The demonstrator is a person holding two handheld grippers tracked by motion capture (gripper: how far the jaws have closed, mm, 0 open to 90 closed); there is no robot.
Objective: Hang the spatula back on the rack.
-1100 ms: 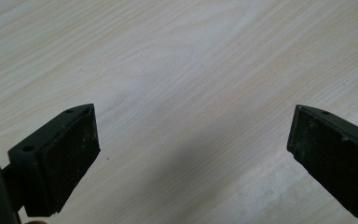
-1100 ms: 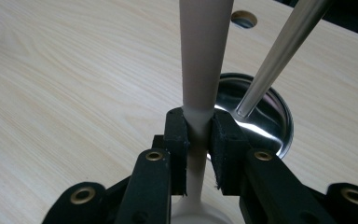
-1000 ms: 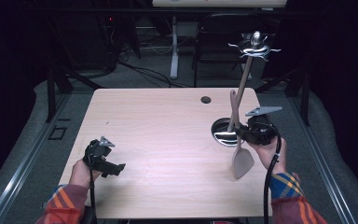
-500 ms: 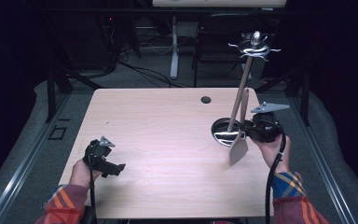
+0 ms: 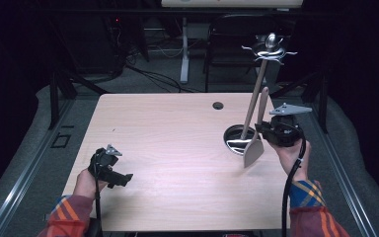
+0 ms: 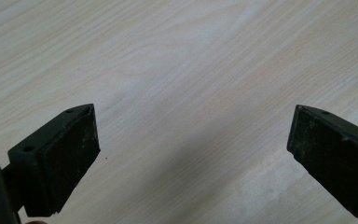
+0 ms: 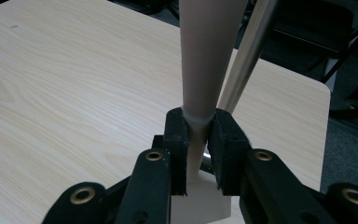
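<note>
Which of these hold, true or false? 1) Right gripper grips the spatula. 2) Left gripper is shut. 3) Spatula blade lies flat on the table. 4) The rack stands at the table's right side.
1) True: the right gripper is clamped on the spatula at its neck.
2) False: the left gripper is open, with bare table between its jaws.
3) False: the spatula is held near upright, blade down.
4) True: the rack has its base there, pole rising to hooks.

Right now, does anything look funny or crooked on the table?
Nothing is spilled or broken. The spatula hangs tilted in the right gripper, blade down, beside the metal stand whose pole leans.
</note>
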